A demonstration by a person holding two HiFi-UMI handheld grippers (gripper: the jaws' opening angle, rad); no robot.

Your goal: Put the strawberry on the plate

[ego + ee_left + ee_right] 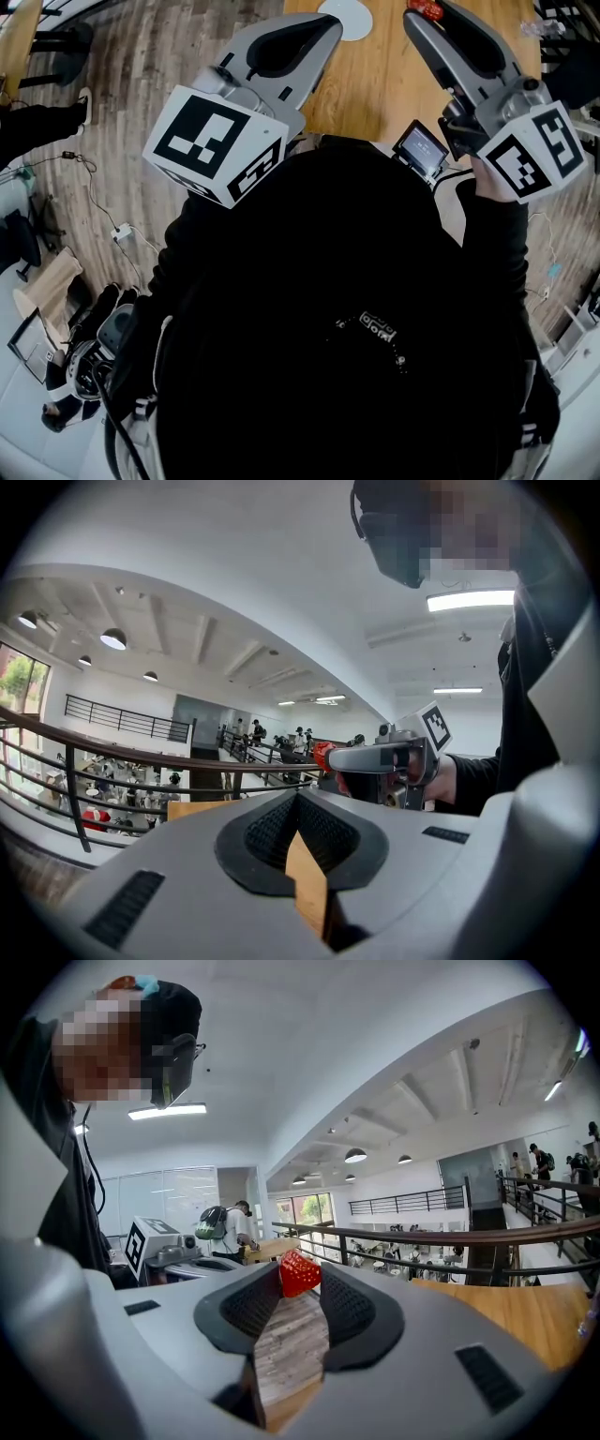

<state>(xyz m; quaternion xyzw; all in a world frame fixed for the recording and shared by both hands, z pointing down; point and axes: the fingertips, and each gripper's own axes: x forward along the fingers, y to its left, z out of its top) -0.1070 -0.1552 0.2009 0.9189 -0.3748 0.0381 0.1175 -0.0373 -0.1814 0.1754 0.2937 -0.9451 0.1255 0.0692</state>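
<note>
**Head view and both gripper views.** The right gripper (300, 1281) is clenched on the strawberry (299, 1270), which sits pinched at the very tips of the jaws. This hold probably leaves the fruit free to be set down without the pads meeting the plate. In the head view the strawberry appears at the top edge, right of centre. The white plate (345, 17) lies near it to the left, on the wooden table (375, 84), so the fruit is judged not yet above the plate.

The left gripper (298, 799), in the upper left of the head view, has its jaws brought together on nothing. It appears idle and is held level beside the other.

The table top is bare, pale wood. Grey plank flooring (141, 56) shows at the upper left of the head view. The gripper views show a large white hall with a dark railing (422, 1234), round ceiling lamps (354, 1155) and distant people.
</note>
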